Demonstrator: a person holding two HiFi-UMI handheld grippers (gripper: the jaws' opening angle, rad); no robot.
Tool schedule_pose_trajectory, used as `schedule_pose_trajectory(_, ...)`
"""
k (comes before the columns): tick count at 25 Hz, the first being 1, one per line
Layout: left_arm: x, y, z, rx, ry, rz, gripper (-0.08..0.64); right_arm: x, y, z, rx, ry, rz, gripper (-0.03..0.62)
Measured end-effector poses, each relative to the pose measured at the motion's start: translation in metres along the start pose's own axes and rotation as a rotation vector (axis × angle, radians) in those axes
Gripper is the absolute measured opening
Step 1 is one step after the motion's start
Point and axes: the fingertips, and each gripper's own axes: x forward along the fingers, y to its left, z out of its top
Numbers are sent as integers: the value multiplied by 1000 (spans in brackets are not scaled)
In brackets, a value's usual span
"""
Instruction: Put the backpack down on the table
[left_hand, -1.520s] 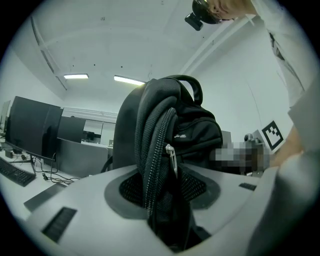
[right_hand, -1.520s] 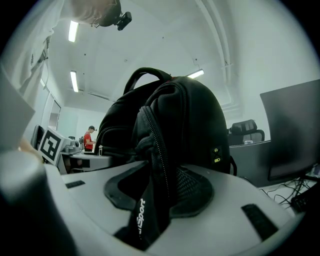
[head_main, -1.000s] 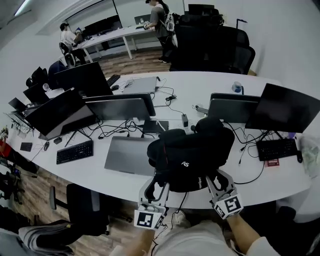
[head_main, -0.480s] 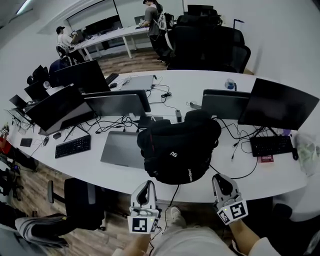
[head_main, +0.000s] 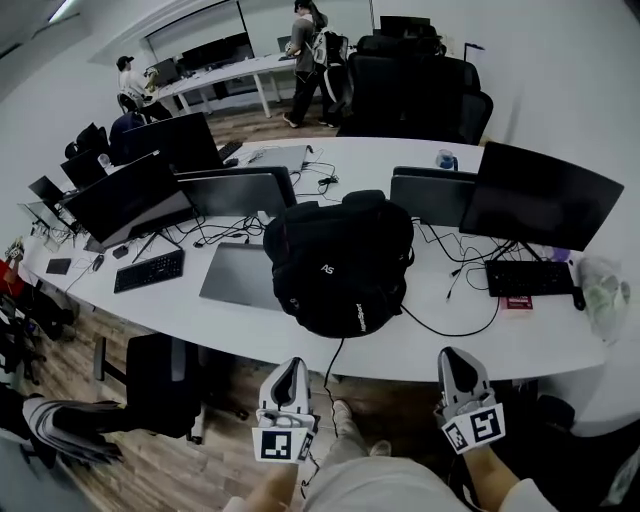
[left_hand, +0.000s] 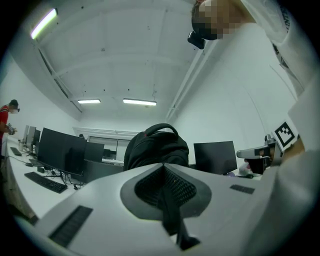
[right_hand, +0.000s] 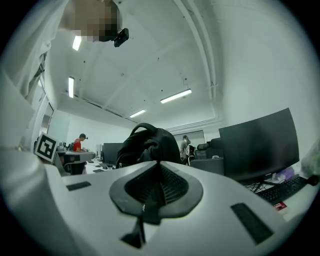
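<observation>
Black backpack (head_main: 340, 262) stands on the long white table (head_main: 420, 348), close to its near edge, with its carry handle arching over the top. A closed grey laptop (head_main: 238, 275) lies just beside it on the left. A black keyboard (head_main: 530, 277) sits further off to the right, and dark monitors (head_main: 540, 195) stand behind. A thin black cable (head_main: 440, 328) curves across the tabletop by the bag's right side. Both hand-held grippers hang in front of the table edge, apart from the bag and touching nothing. The left gripper (head_main: 290, 368) has its jaws pressed fully together, empty. The right gripper (head_main: 455, 360) is closing its jaws, which have almost met, with nothing between them. At a far desk (head_main: 230, 70), one person (head_main: 305, 40) stands and another (head_main: 130, 85) sits.
</observation>
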Motion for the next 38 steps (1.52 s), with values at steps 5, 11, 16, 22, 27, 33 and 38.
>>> schedule_pose_trajectory(5,-37,-15,2,-29,14,41,9,-46,-1,2,-1,3,9,26)
schedule_pose_trajectory(11,-78,-25,12,-18,30,75,9,-78,6,-5,14,12,29,26)
schedule_pose_trajectory(16,-104,-18,20,-2,41,91,8,-89,19,-3,22,9,32,26)
schedule_pose_trajectory(22,-123,-9,27,-4,30,53,9,-96,44,6,10,-5,14,26)
schedule_pose_trajectory(27,-144,-3,35,-13,16,-13,9,-106,78,18,-7,-8,-15,26)
schedule_pose_trajectory(33,-176,9,27,-8,45,-87,8,-130,114,20,-25,9,-78,26)
schedule_pose_trajectory(38,-192,21,14,-29,73,-101,8,-155,126,17,-45,24,-125,26)
